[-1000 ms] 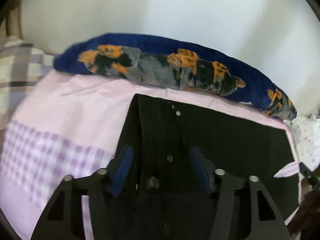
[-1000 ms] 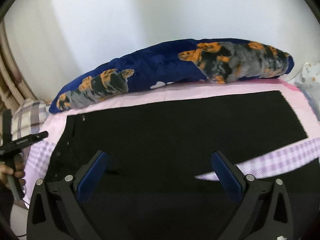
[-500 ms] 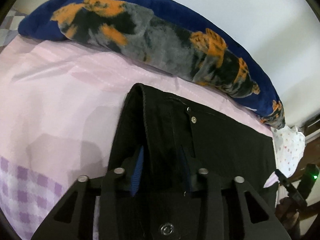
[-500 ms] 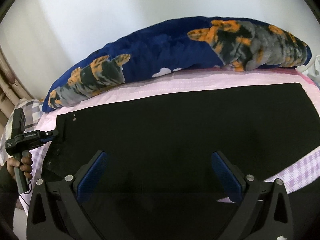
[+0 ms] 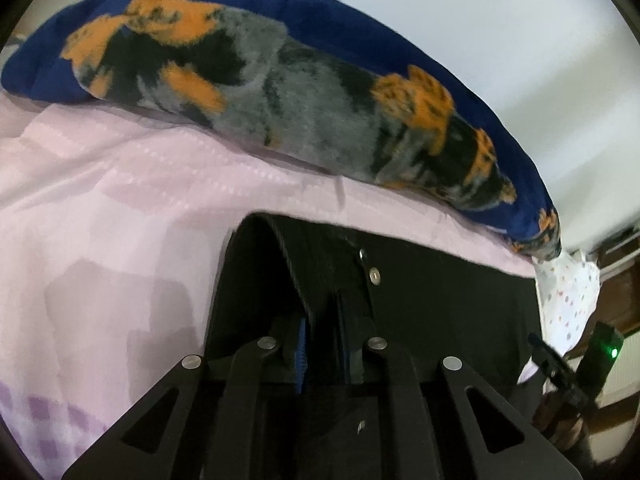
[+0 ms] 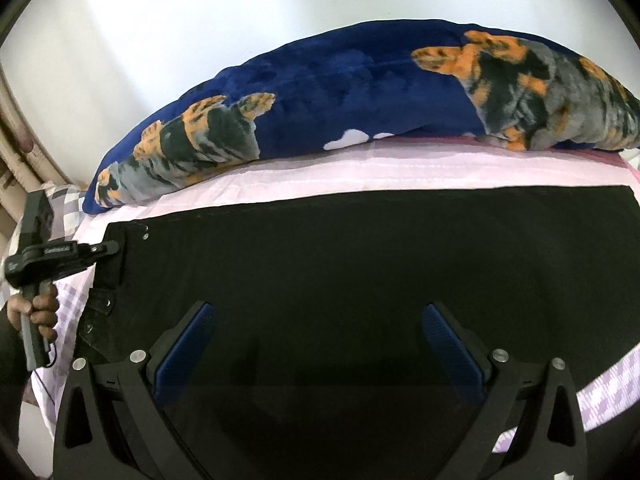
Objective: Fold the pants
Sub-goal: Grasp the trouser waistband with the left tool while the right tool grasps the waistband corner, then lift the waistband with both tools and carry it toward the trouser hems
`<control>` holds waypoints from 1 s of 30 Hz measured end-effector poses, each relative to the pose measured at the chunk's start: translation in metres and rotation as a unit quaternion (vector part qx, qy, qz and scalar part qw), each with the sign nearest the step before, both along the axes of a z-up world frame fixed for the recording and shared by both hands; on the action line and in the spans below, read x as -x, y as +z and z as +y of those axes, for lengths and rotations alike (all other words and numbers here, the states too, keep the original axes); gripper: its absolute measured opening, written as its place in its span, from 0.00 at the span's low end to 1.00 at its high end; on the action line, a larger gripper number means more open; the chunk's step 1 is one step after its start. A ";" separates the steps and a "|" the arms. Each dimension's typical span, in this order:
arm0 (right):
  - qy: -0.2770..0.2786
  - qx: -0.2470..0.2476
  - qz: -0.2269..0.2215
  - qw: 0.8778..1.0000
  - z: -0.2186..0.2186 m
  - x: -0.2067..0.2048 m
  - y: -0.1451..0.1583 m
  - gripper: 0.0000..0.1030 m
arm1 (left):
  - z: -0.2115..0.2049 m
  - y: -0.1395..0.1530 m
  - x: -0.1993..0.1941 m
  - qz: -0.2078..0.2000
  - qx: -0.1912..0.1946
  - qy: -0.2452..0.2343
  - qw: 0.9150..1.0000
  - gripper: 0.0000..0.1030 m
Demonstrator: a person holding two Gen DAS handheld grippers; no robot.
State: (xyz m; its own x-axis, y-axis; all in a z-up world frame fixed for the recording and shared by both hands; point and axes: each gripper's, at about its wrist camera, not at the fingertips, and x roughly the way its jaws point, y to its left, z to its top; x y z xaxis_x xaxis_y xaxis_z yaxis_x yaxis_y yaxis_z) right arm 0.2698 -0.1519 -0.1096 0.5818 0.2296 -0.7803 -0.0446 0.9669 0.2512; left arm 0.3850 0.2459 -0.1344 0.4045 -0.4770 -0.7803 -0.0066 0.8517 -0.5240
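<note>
Black pants point(image 6: 320, 248) lie flat across a pink bed sheet point(image 6: 360, 176), waistband at the left. In the left wrist view the waistband edge point(image 5: 280, 264) with its metal buttons stands up as a fold. My left gripper point(image 5: 324, 328) is closing on that fold, and its blue pads press the black fabric between them. In the right wrist view it point(image 6: 108, 248) reaches the waistband corner, held by a hand point(image 6: 36, 308). My right gripper point(image 6: 318, 312) hangs wide open low over the middle of the pants, with nothing between its pads. It also shows at the right edge point(image 5: 560, 364).
A long blue pillow point(image 6: 340, 92) with orange and grey animal prints lies along the wall behind the pants. A white spotted cloth point(image 5: 568, 292) sits at the far right of the bed. A plaid cushion point(image 6: 64, 200) lies at the left end.
My left gripper came forward and down onto the waistband and its jaws closed on the fabric fold. My right gripper sank closer over the pants and stayed open.
</note>
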 end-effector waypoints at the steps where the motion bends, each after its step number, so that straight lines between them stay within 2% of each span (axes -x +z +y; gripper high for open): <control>1: 0.004 0.000 -0.001 1.000 0.001 -0.001 0.000 1.00 | 0.000 -0.002 -0.005 0.003 0.002 0.002 1.000 0.12; 8: 0.056 0.020 -0.006 0.998 0.002 -0.021 -0.001 1.00 | 0.001 -0.012 -0.028 0.007 0.026 0.018 0.999 0.14; 11: 0.090 0.030 -0.001 0.995 0.001 -0.036 -0.003 1.00 | -0.004 -0.008 -0.021 -0.021 0.008 0.017 1.000 0.10; 15: 0.140 0.065 0.006 0.988 0.000 -0.061 -0.005 1.00 | -0.017 0.016 -0.007 -0.074 -0.014 0.010 0.997 0.07; 20: 0.225 0.072 0.015 0.971 0.000 -0.091 -0.003 1.00 | -0.019 0.054 0.025 -0.149 0.027 0.002 0.988 0.07; 25: 0.311 0.055 0.043 0.948 0.003 -0.130 -0.003 1.00 | -0.017 0.077 0.045 -0.184 0.063 0.008 0.981 0.07; 28: 0.351 0.042 0.065 0.933 0.005 -0.152 -0.004 0.95 | -0.015 0.085 0.055 -0.196 0.066 0.008 0.978 0.07; 30: 0.372 0.043 0.079 0.924 0.006 -0.164 -0.005 0.86 | -0.018 0.087 0.056 -0.199 0.070 0.010 0.978 0.07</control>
State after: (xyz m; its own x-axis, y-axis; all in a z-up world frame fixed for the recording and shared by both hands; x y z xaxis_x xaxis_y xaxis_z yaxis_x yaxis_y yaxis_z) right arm 0.4336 -0.1456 -0.1150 0.1655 0.4530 -0.8760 -0.6749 0.6997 0.2343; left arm 0.3288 0.2281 -0.0470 0.6729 -0.5566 -0.4873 0.2049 0.7731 -0.6002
